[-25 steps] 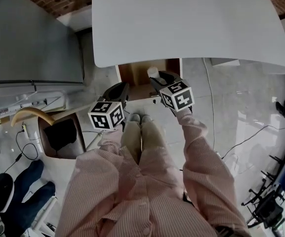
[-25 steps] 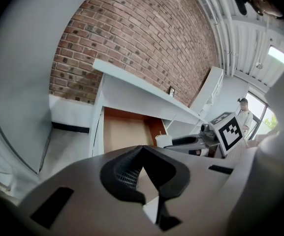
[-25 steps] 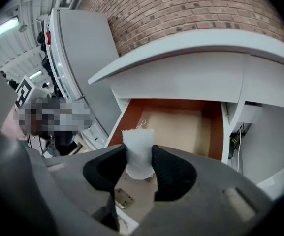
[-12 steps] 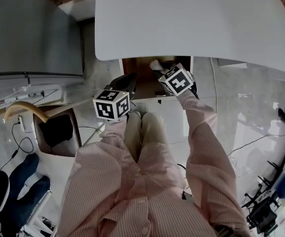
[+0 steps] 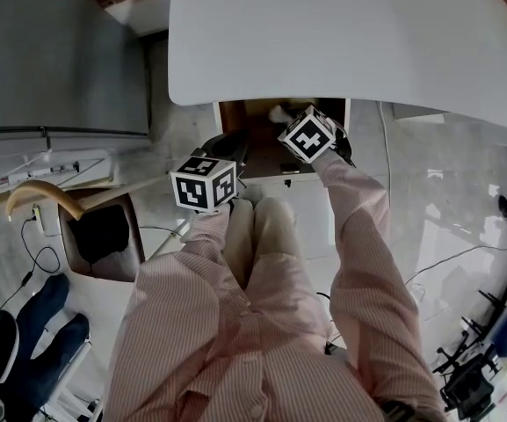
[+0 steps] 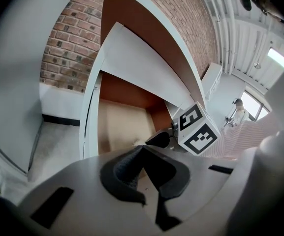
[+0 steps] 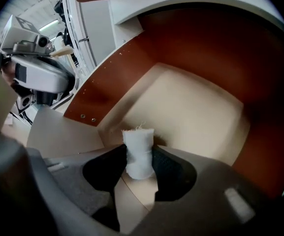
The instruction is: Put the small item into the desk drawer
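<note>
Drawer stage done, drop not done: brown wooden desk drawer (image 5: 255, 150) is pulled out from under the white bench top (image 5: 341, 33), pale floor bare inside as far as seen

Right gripper (image 7: 139, 157) is reaching into the drawer opening and carrying the small white frayed cloth roll (image 7: 138, 149). In head view the roll (image 5: 278, 112) shows just past the right gripper (image 5: 286, 123), over the back part of the drawer near the bench edge

Roll stands upright between the two dark ribbed fingers (image 7: 171, 173), pinched at its lower half on both sides, frayed top sticking out beyond the tips. Fingers clamped on it, no gap at either side. Roll looks held above the drawer floor rather than resting on it, contact cannot be confirmed

Left gripper (image 6: 141, 151) has its fingers pressed together with nothing between them, hovering at the drawer front (image 6: 90, 127), to the left of the right gripper; it touches nothing that shows

Left to do, by my read: lower the roll, part the fingers, pull the right gripper out, probably push the drawer shut
</note>
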Action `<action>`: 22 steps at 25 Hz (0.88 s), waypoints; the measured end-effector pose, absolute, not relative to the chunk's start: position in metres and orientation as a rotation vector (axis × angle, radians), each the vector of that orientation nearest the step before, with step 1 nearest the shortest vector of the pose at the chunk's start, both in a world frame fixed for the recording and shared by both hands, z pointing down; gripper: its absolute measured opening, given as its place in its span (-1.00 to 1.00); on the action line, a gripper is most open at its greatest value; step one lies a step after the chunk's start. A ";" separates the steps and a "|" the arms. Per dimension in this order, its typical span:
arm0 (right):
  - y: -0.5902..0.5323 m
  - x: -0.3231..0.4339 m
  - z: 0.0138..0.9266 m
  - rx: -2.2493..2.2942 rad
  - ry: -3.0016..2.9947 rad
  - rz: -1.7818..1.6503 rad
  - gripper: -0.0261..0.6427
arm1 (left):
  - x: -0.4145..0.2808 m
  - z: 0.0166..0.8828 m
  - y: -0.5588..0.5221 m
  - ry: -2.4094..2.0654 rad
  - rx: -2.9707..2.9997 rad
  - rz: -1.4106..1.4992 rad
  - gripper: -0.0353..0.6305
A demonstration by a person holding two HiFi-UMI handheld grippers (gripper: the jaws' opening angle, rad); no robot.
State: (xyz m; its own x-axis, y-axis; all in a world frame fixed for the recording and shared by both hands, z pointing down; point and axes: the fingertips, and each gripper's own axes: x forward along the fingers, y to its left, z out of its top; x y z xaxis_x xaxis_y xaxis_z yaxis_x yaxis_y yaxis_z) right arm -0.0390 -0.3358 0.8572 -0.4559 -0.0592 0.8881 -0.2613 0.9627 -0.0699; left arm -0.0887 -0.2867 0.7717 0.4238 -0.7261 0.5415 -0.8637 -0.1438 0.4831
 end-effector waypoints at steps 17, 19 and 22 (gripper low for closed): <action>-0.326 -0.046 0.857 0.202 -1.976 0.263 -0.40 | -0.087 0.758 -0.277 -1.307 1.913 0.258 -0.90; -0.324 -0.045 0.851 0.215 -1.986 0.288 -0.40 | -0.088 0.752 -0.274 -1.304 1.911 0.259 -0.90; -0.320 -0.039 0.843 0.247 -1.992 0.318 -0.44 | -0.086 0.743 -0.271 -1.289 1.913 0.268 -0.90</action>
State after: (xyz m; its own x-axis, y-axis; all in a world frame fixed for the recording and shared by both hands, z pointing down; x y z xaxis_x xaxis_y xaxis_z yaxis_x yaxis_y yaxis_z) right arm -0.0388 -0.3199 0.8428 -0.4243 -0.0316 0.9050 -0.3121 0.9433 -0.1134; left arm -0.0863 -0.2713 0.7430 0.4592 -0.6848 0.5659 -0.8537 -0.1641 0.4942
